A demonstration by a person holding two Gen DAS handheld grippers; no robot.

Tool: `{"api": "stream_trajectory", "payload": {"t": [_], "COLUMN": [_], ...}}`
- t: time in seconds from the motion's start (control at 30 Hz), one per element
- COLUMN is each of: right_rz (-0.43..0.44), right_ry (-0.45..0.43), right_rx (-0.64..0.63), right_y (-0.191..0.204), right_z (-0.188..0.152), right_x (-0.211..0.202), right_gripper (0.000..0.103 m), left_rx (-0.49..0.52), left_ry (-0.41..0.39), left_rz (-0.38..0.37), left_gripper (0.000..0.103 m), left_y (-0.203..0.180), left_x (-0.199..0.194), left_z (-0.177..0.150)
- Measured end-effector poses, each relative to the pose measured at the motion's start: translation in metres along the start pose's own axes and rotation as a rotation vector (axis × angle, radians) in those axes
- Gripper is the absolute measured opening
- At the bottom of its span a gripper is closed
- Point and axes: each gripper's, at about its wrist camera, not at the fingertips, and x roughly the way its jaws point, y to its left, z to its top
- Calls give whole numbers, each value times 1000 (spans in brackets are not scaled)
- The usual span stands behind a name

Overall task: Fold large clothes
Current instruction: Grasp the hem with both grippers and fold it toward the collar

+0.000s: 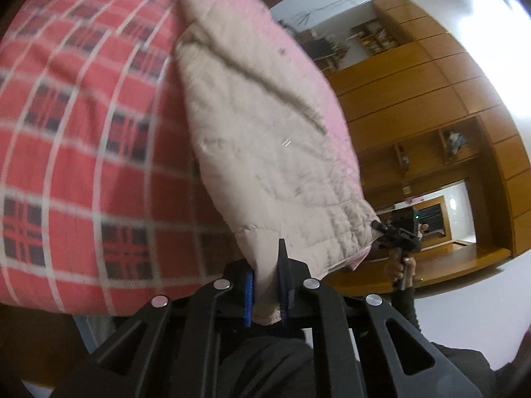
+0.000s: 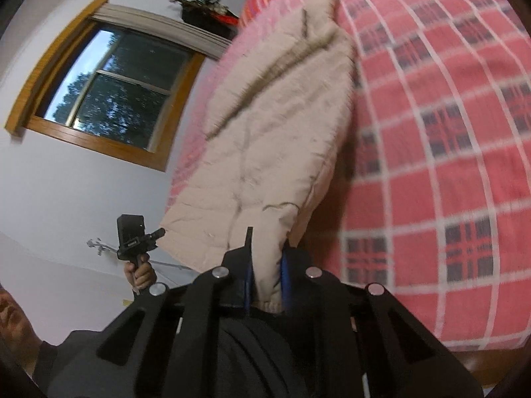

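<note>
A beige quilted coat (image 1: 265,139) with a pink lining is lifted above a bed. My left gripper (image 1: 267,293) is shut on one corner of its hem, cloth bunched between the blue pads. The same coat (image 2: 275,132) hangs in the right wrist view, where my right gripper (image 2: 267,287) is shut on another hem corner. Each view shows the other gripper held in a hand: the right gripper (image 1: 398,232) at the coat's far corner, the left gripper (image 2: 136,235) beside the coat's edge. The coat's far end with its collar rests toward the bed.
The bed is covered by a red plaid blanket (image 1: 83,149) with white lines and dark squares. Wooden cabinets and shelves (image 1: 431,99) fill one wall. A wood-framed window (image 2: 109,89) sits in a white wall. Dark clothing of the person (image 2: 249,358) lies below the grippers.
</note>
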Motion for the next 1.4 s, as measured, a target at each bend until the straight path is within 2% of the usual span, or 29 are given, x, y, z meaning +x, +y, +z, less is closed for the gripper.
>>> {"api": "stream_trajectory", "payload": {"t": [0.3,0.5,0.8,1.03,1.1,1.13,1.2,1.27,1.33,1.37,1.4], "right_rz": [3,-37,-93,-167,-182,-189,-192,-156,-90,-55,-33], "right_ry": [-134,-191,-200,-149,-129,-110,-89,-67,-70,-86,-97], "right_rx": [-49,-32,35,131,157,177,209,255,278,276,271], "right_y": [39,33,9,-41,-55,-64,-77,-88,-89,-86,-83], "right_z": [70,128,214,277,287,293,299,304,306,306,309], "right_x": [-14,-11,25,74,85,94,105,111,107,102,97], "right_gripper": [11,11,11,13,16,17,26,34,58,76,79], "left_rx": [-8,-55,-128,-220,-249,-264,-290,-317,-328,-322,-312], "left_ry": [-122,-155,-121,-47,-24,-18,-1,7,-15,-41,-82], "left_rz": [-54,-52,16,93,103,103,101,83,47,44,34], "left_gripper": [11,11,11,12,15,17,26,35,43,53,62], "left_y": [-9,1,21,57,67,73,81,88,89,86,85], "left_x": [-23,-25,4,44,56,61,68,72,67,61,52], "left_z": [72,131,221,277,289,294,302,307,307,305,303]}}
